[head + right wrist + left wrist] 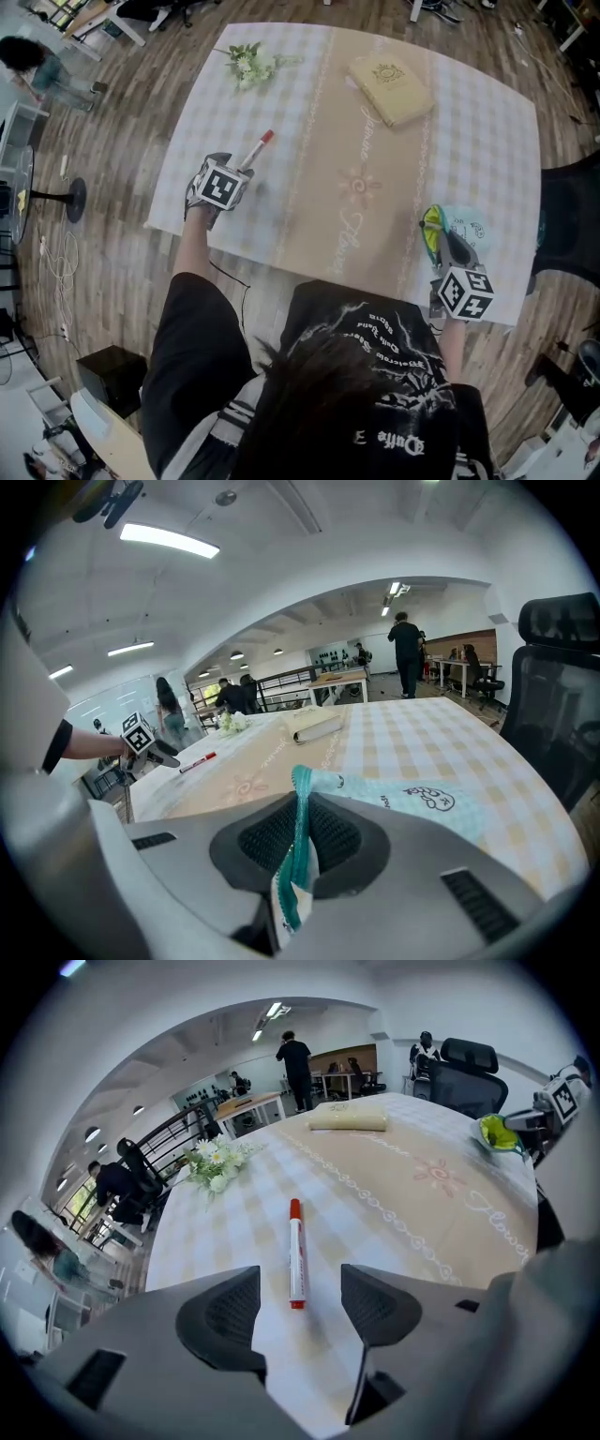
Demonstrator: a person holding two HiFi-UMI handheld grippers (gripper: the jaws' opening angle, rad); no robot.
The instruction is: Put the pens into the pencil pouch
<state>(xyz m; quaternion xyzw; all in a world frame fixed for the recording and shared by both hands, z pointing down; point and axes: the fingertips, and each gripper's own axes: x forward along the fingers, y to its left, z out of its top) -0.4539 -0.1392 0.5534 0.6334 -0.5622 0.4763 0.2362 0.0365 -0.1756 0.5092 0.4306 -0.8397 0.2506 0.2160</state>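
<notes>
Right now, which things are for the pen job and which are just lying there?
For the job: white marker pen with red cap; teal fabric pencil pouch, pinched in right gripper; open left gripper.
Just lying about: tan closed book; white flower bunch.

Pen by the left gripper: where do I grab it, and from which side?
Mid-barrel of the pen, from above. It lies flat on the table, in line with the left gripper, whose open jaws frame only its near end; move forward, then close across it.

Head view looks steeply down over the table (469, 112). My gripper views sit low, facing across it; all show the pen (258, 148).
</notes>
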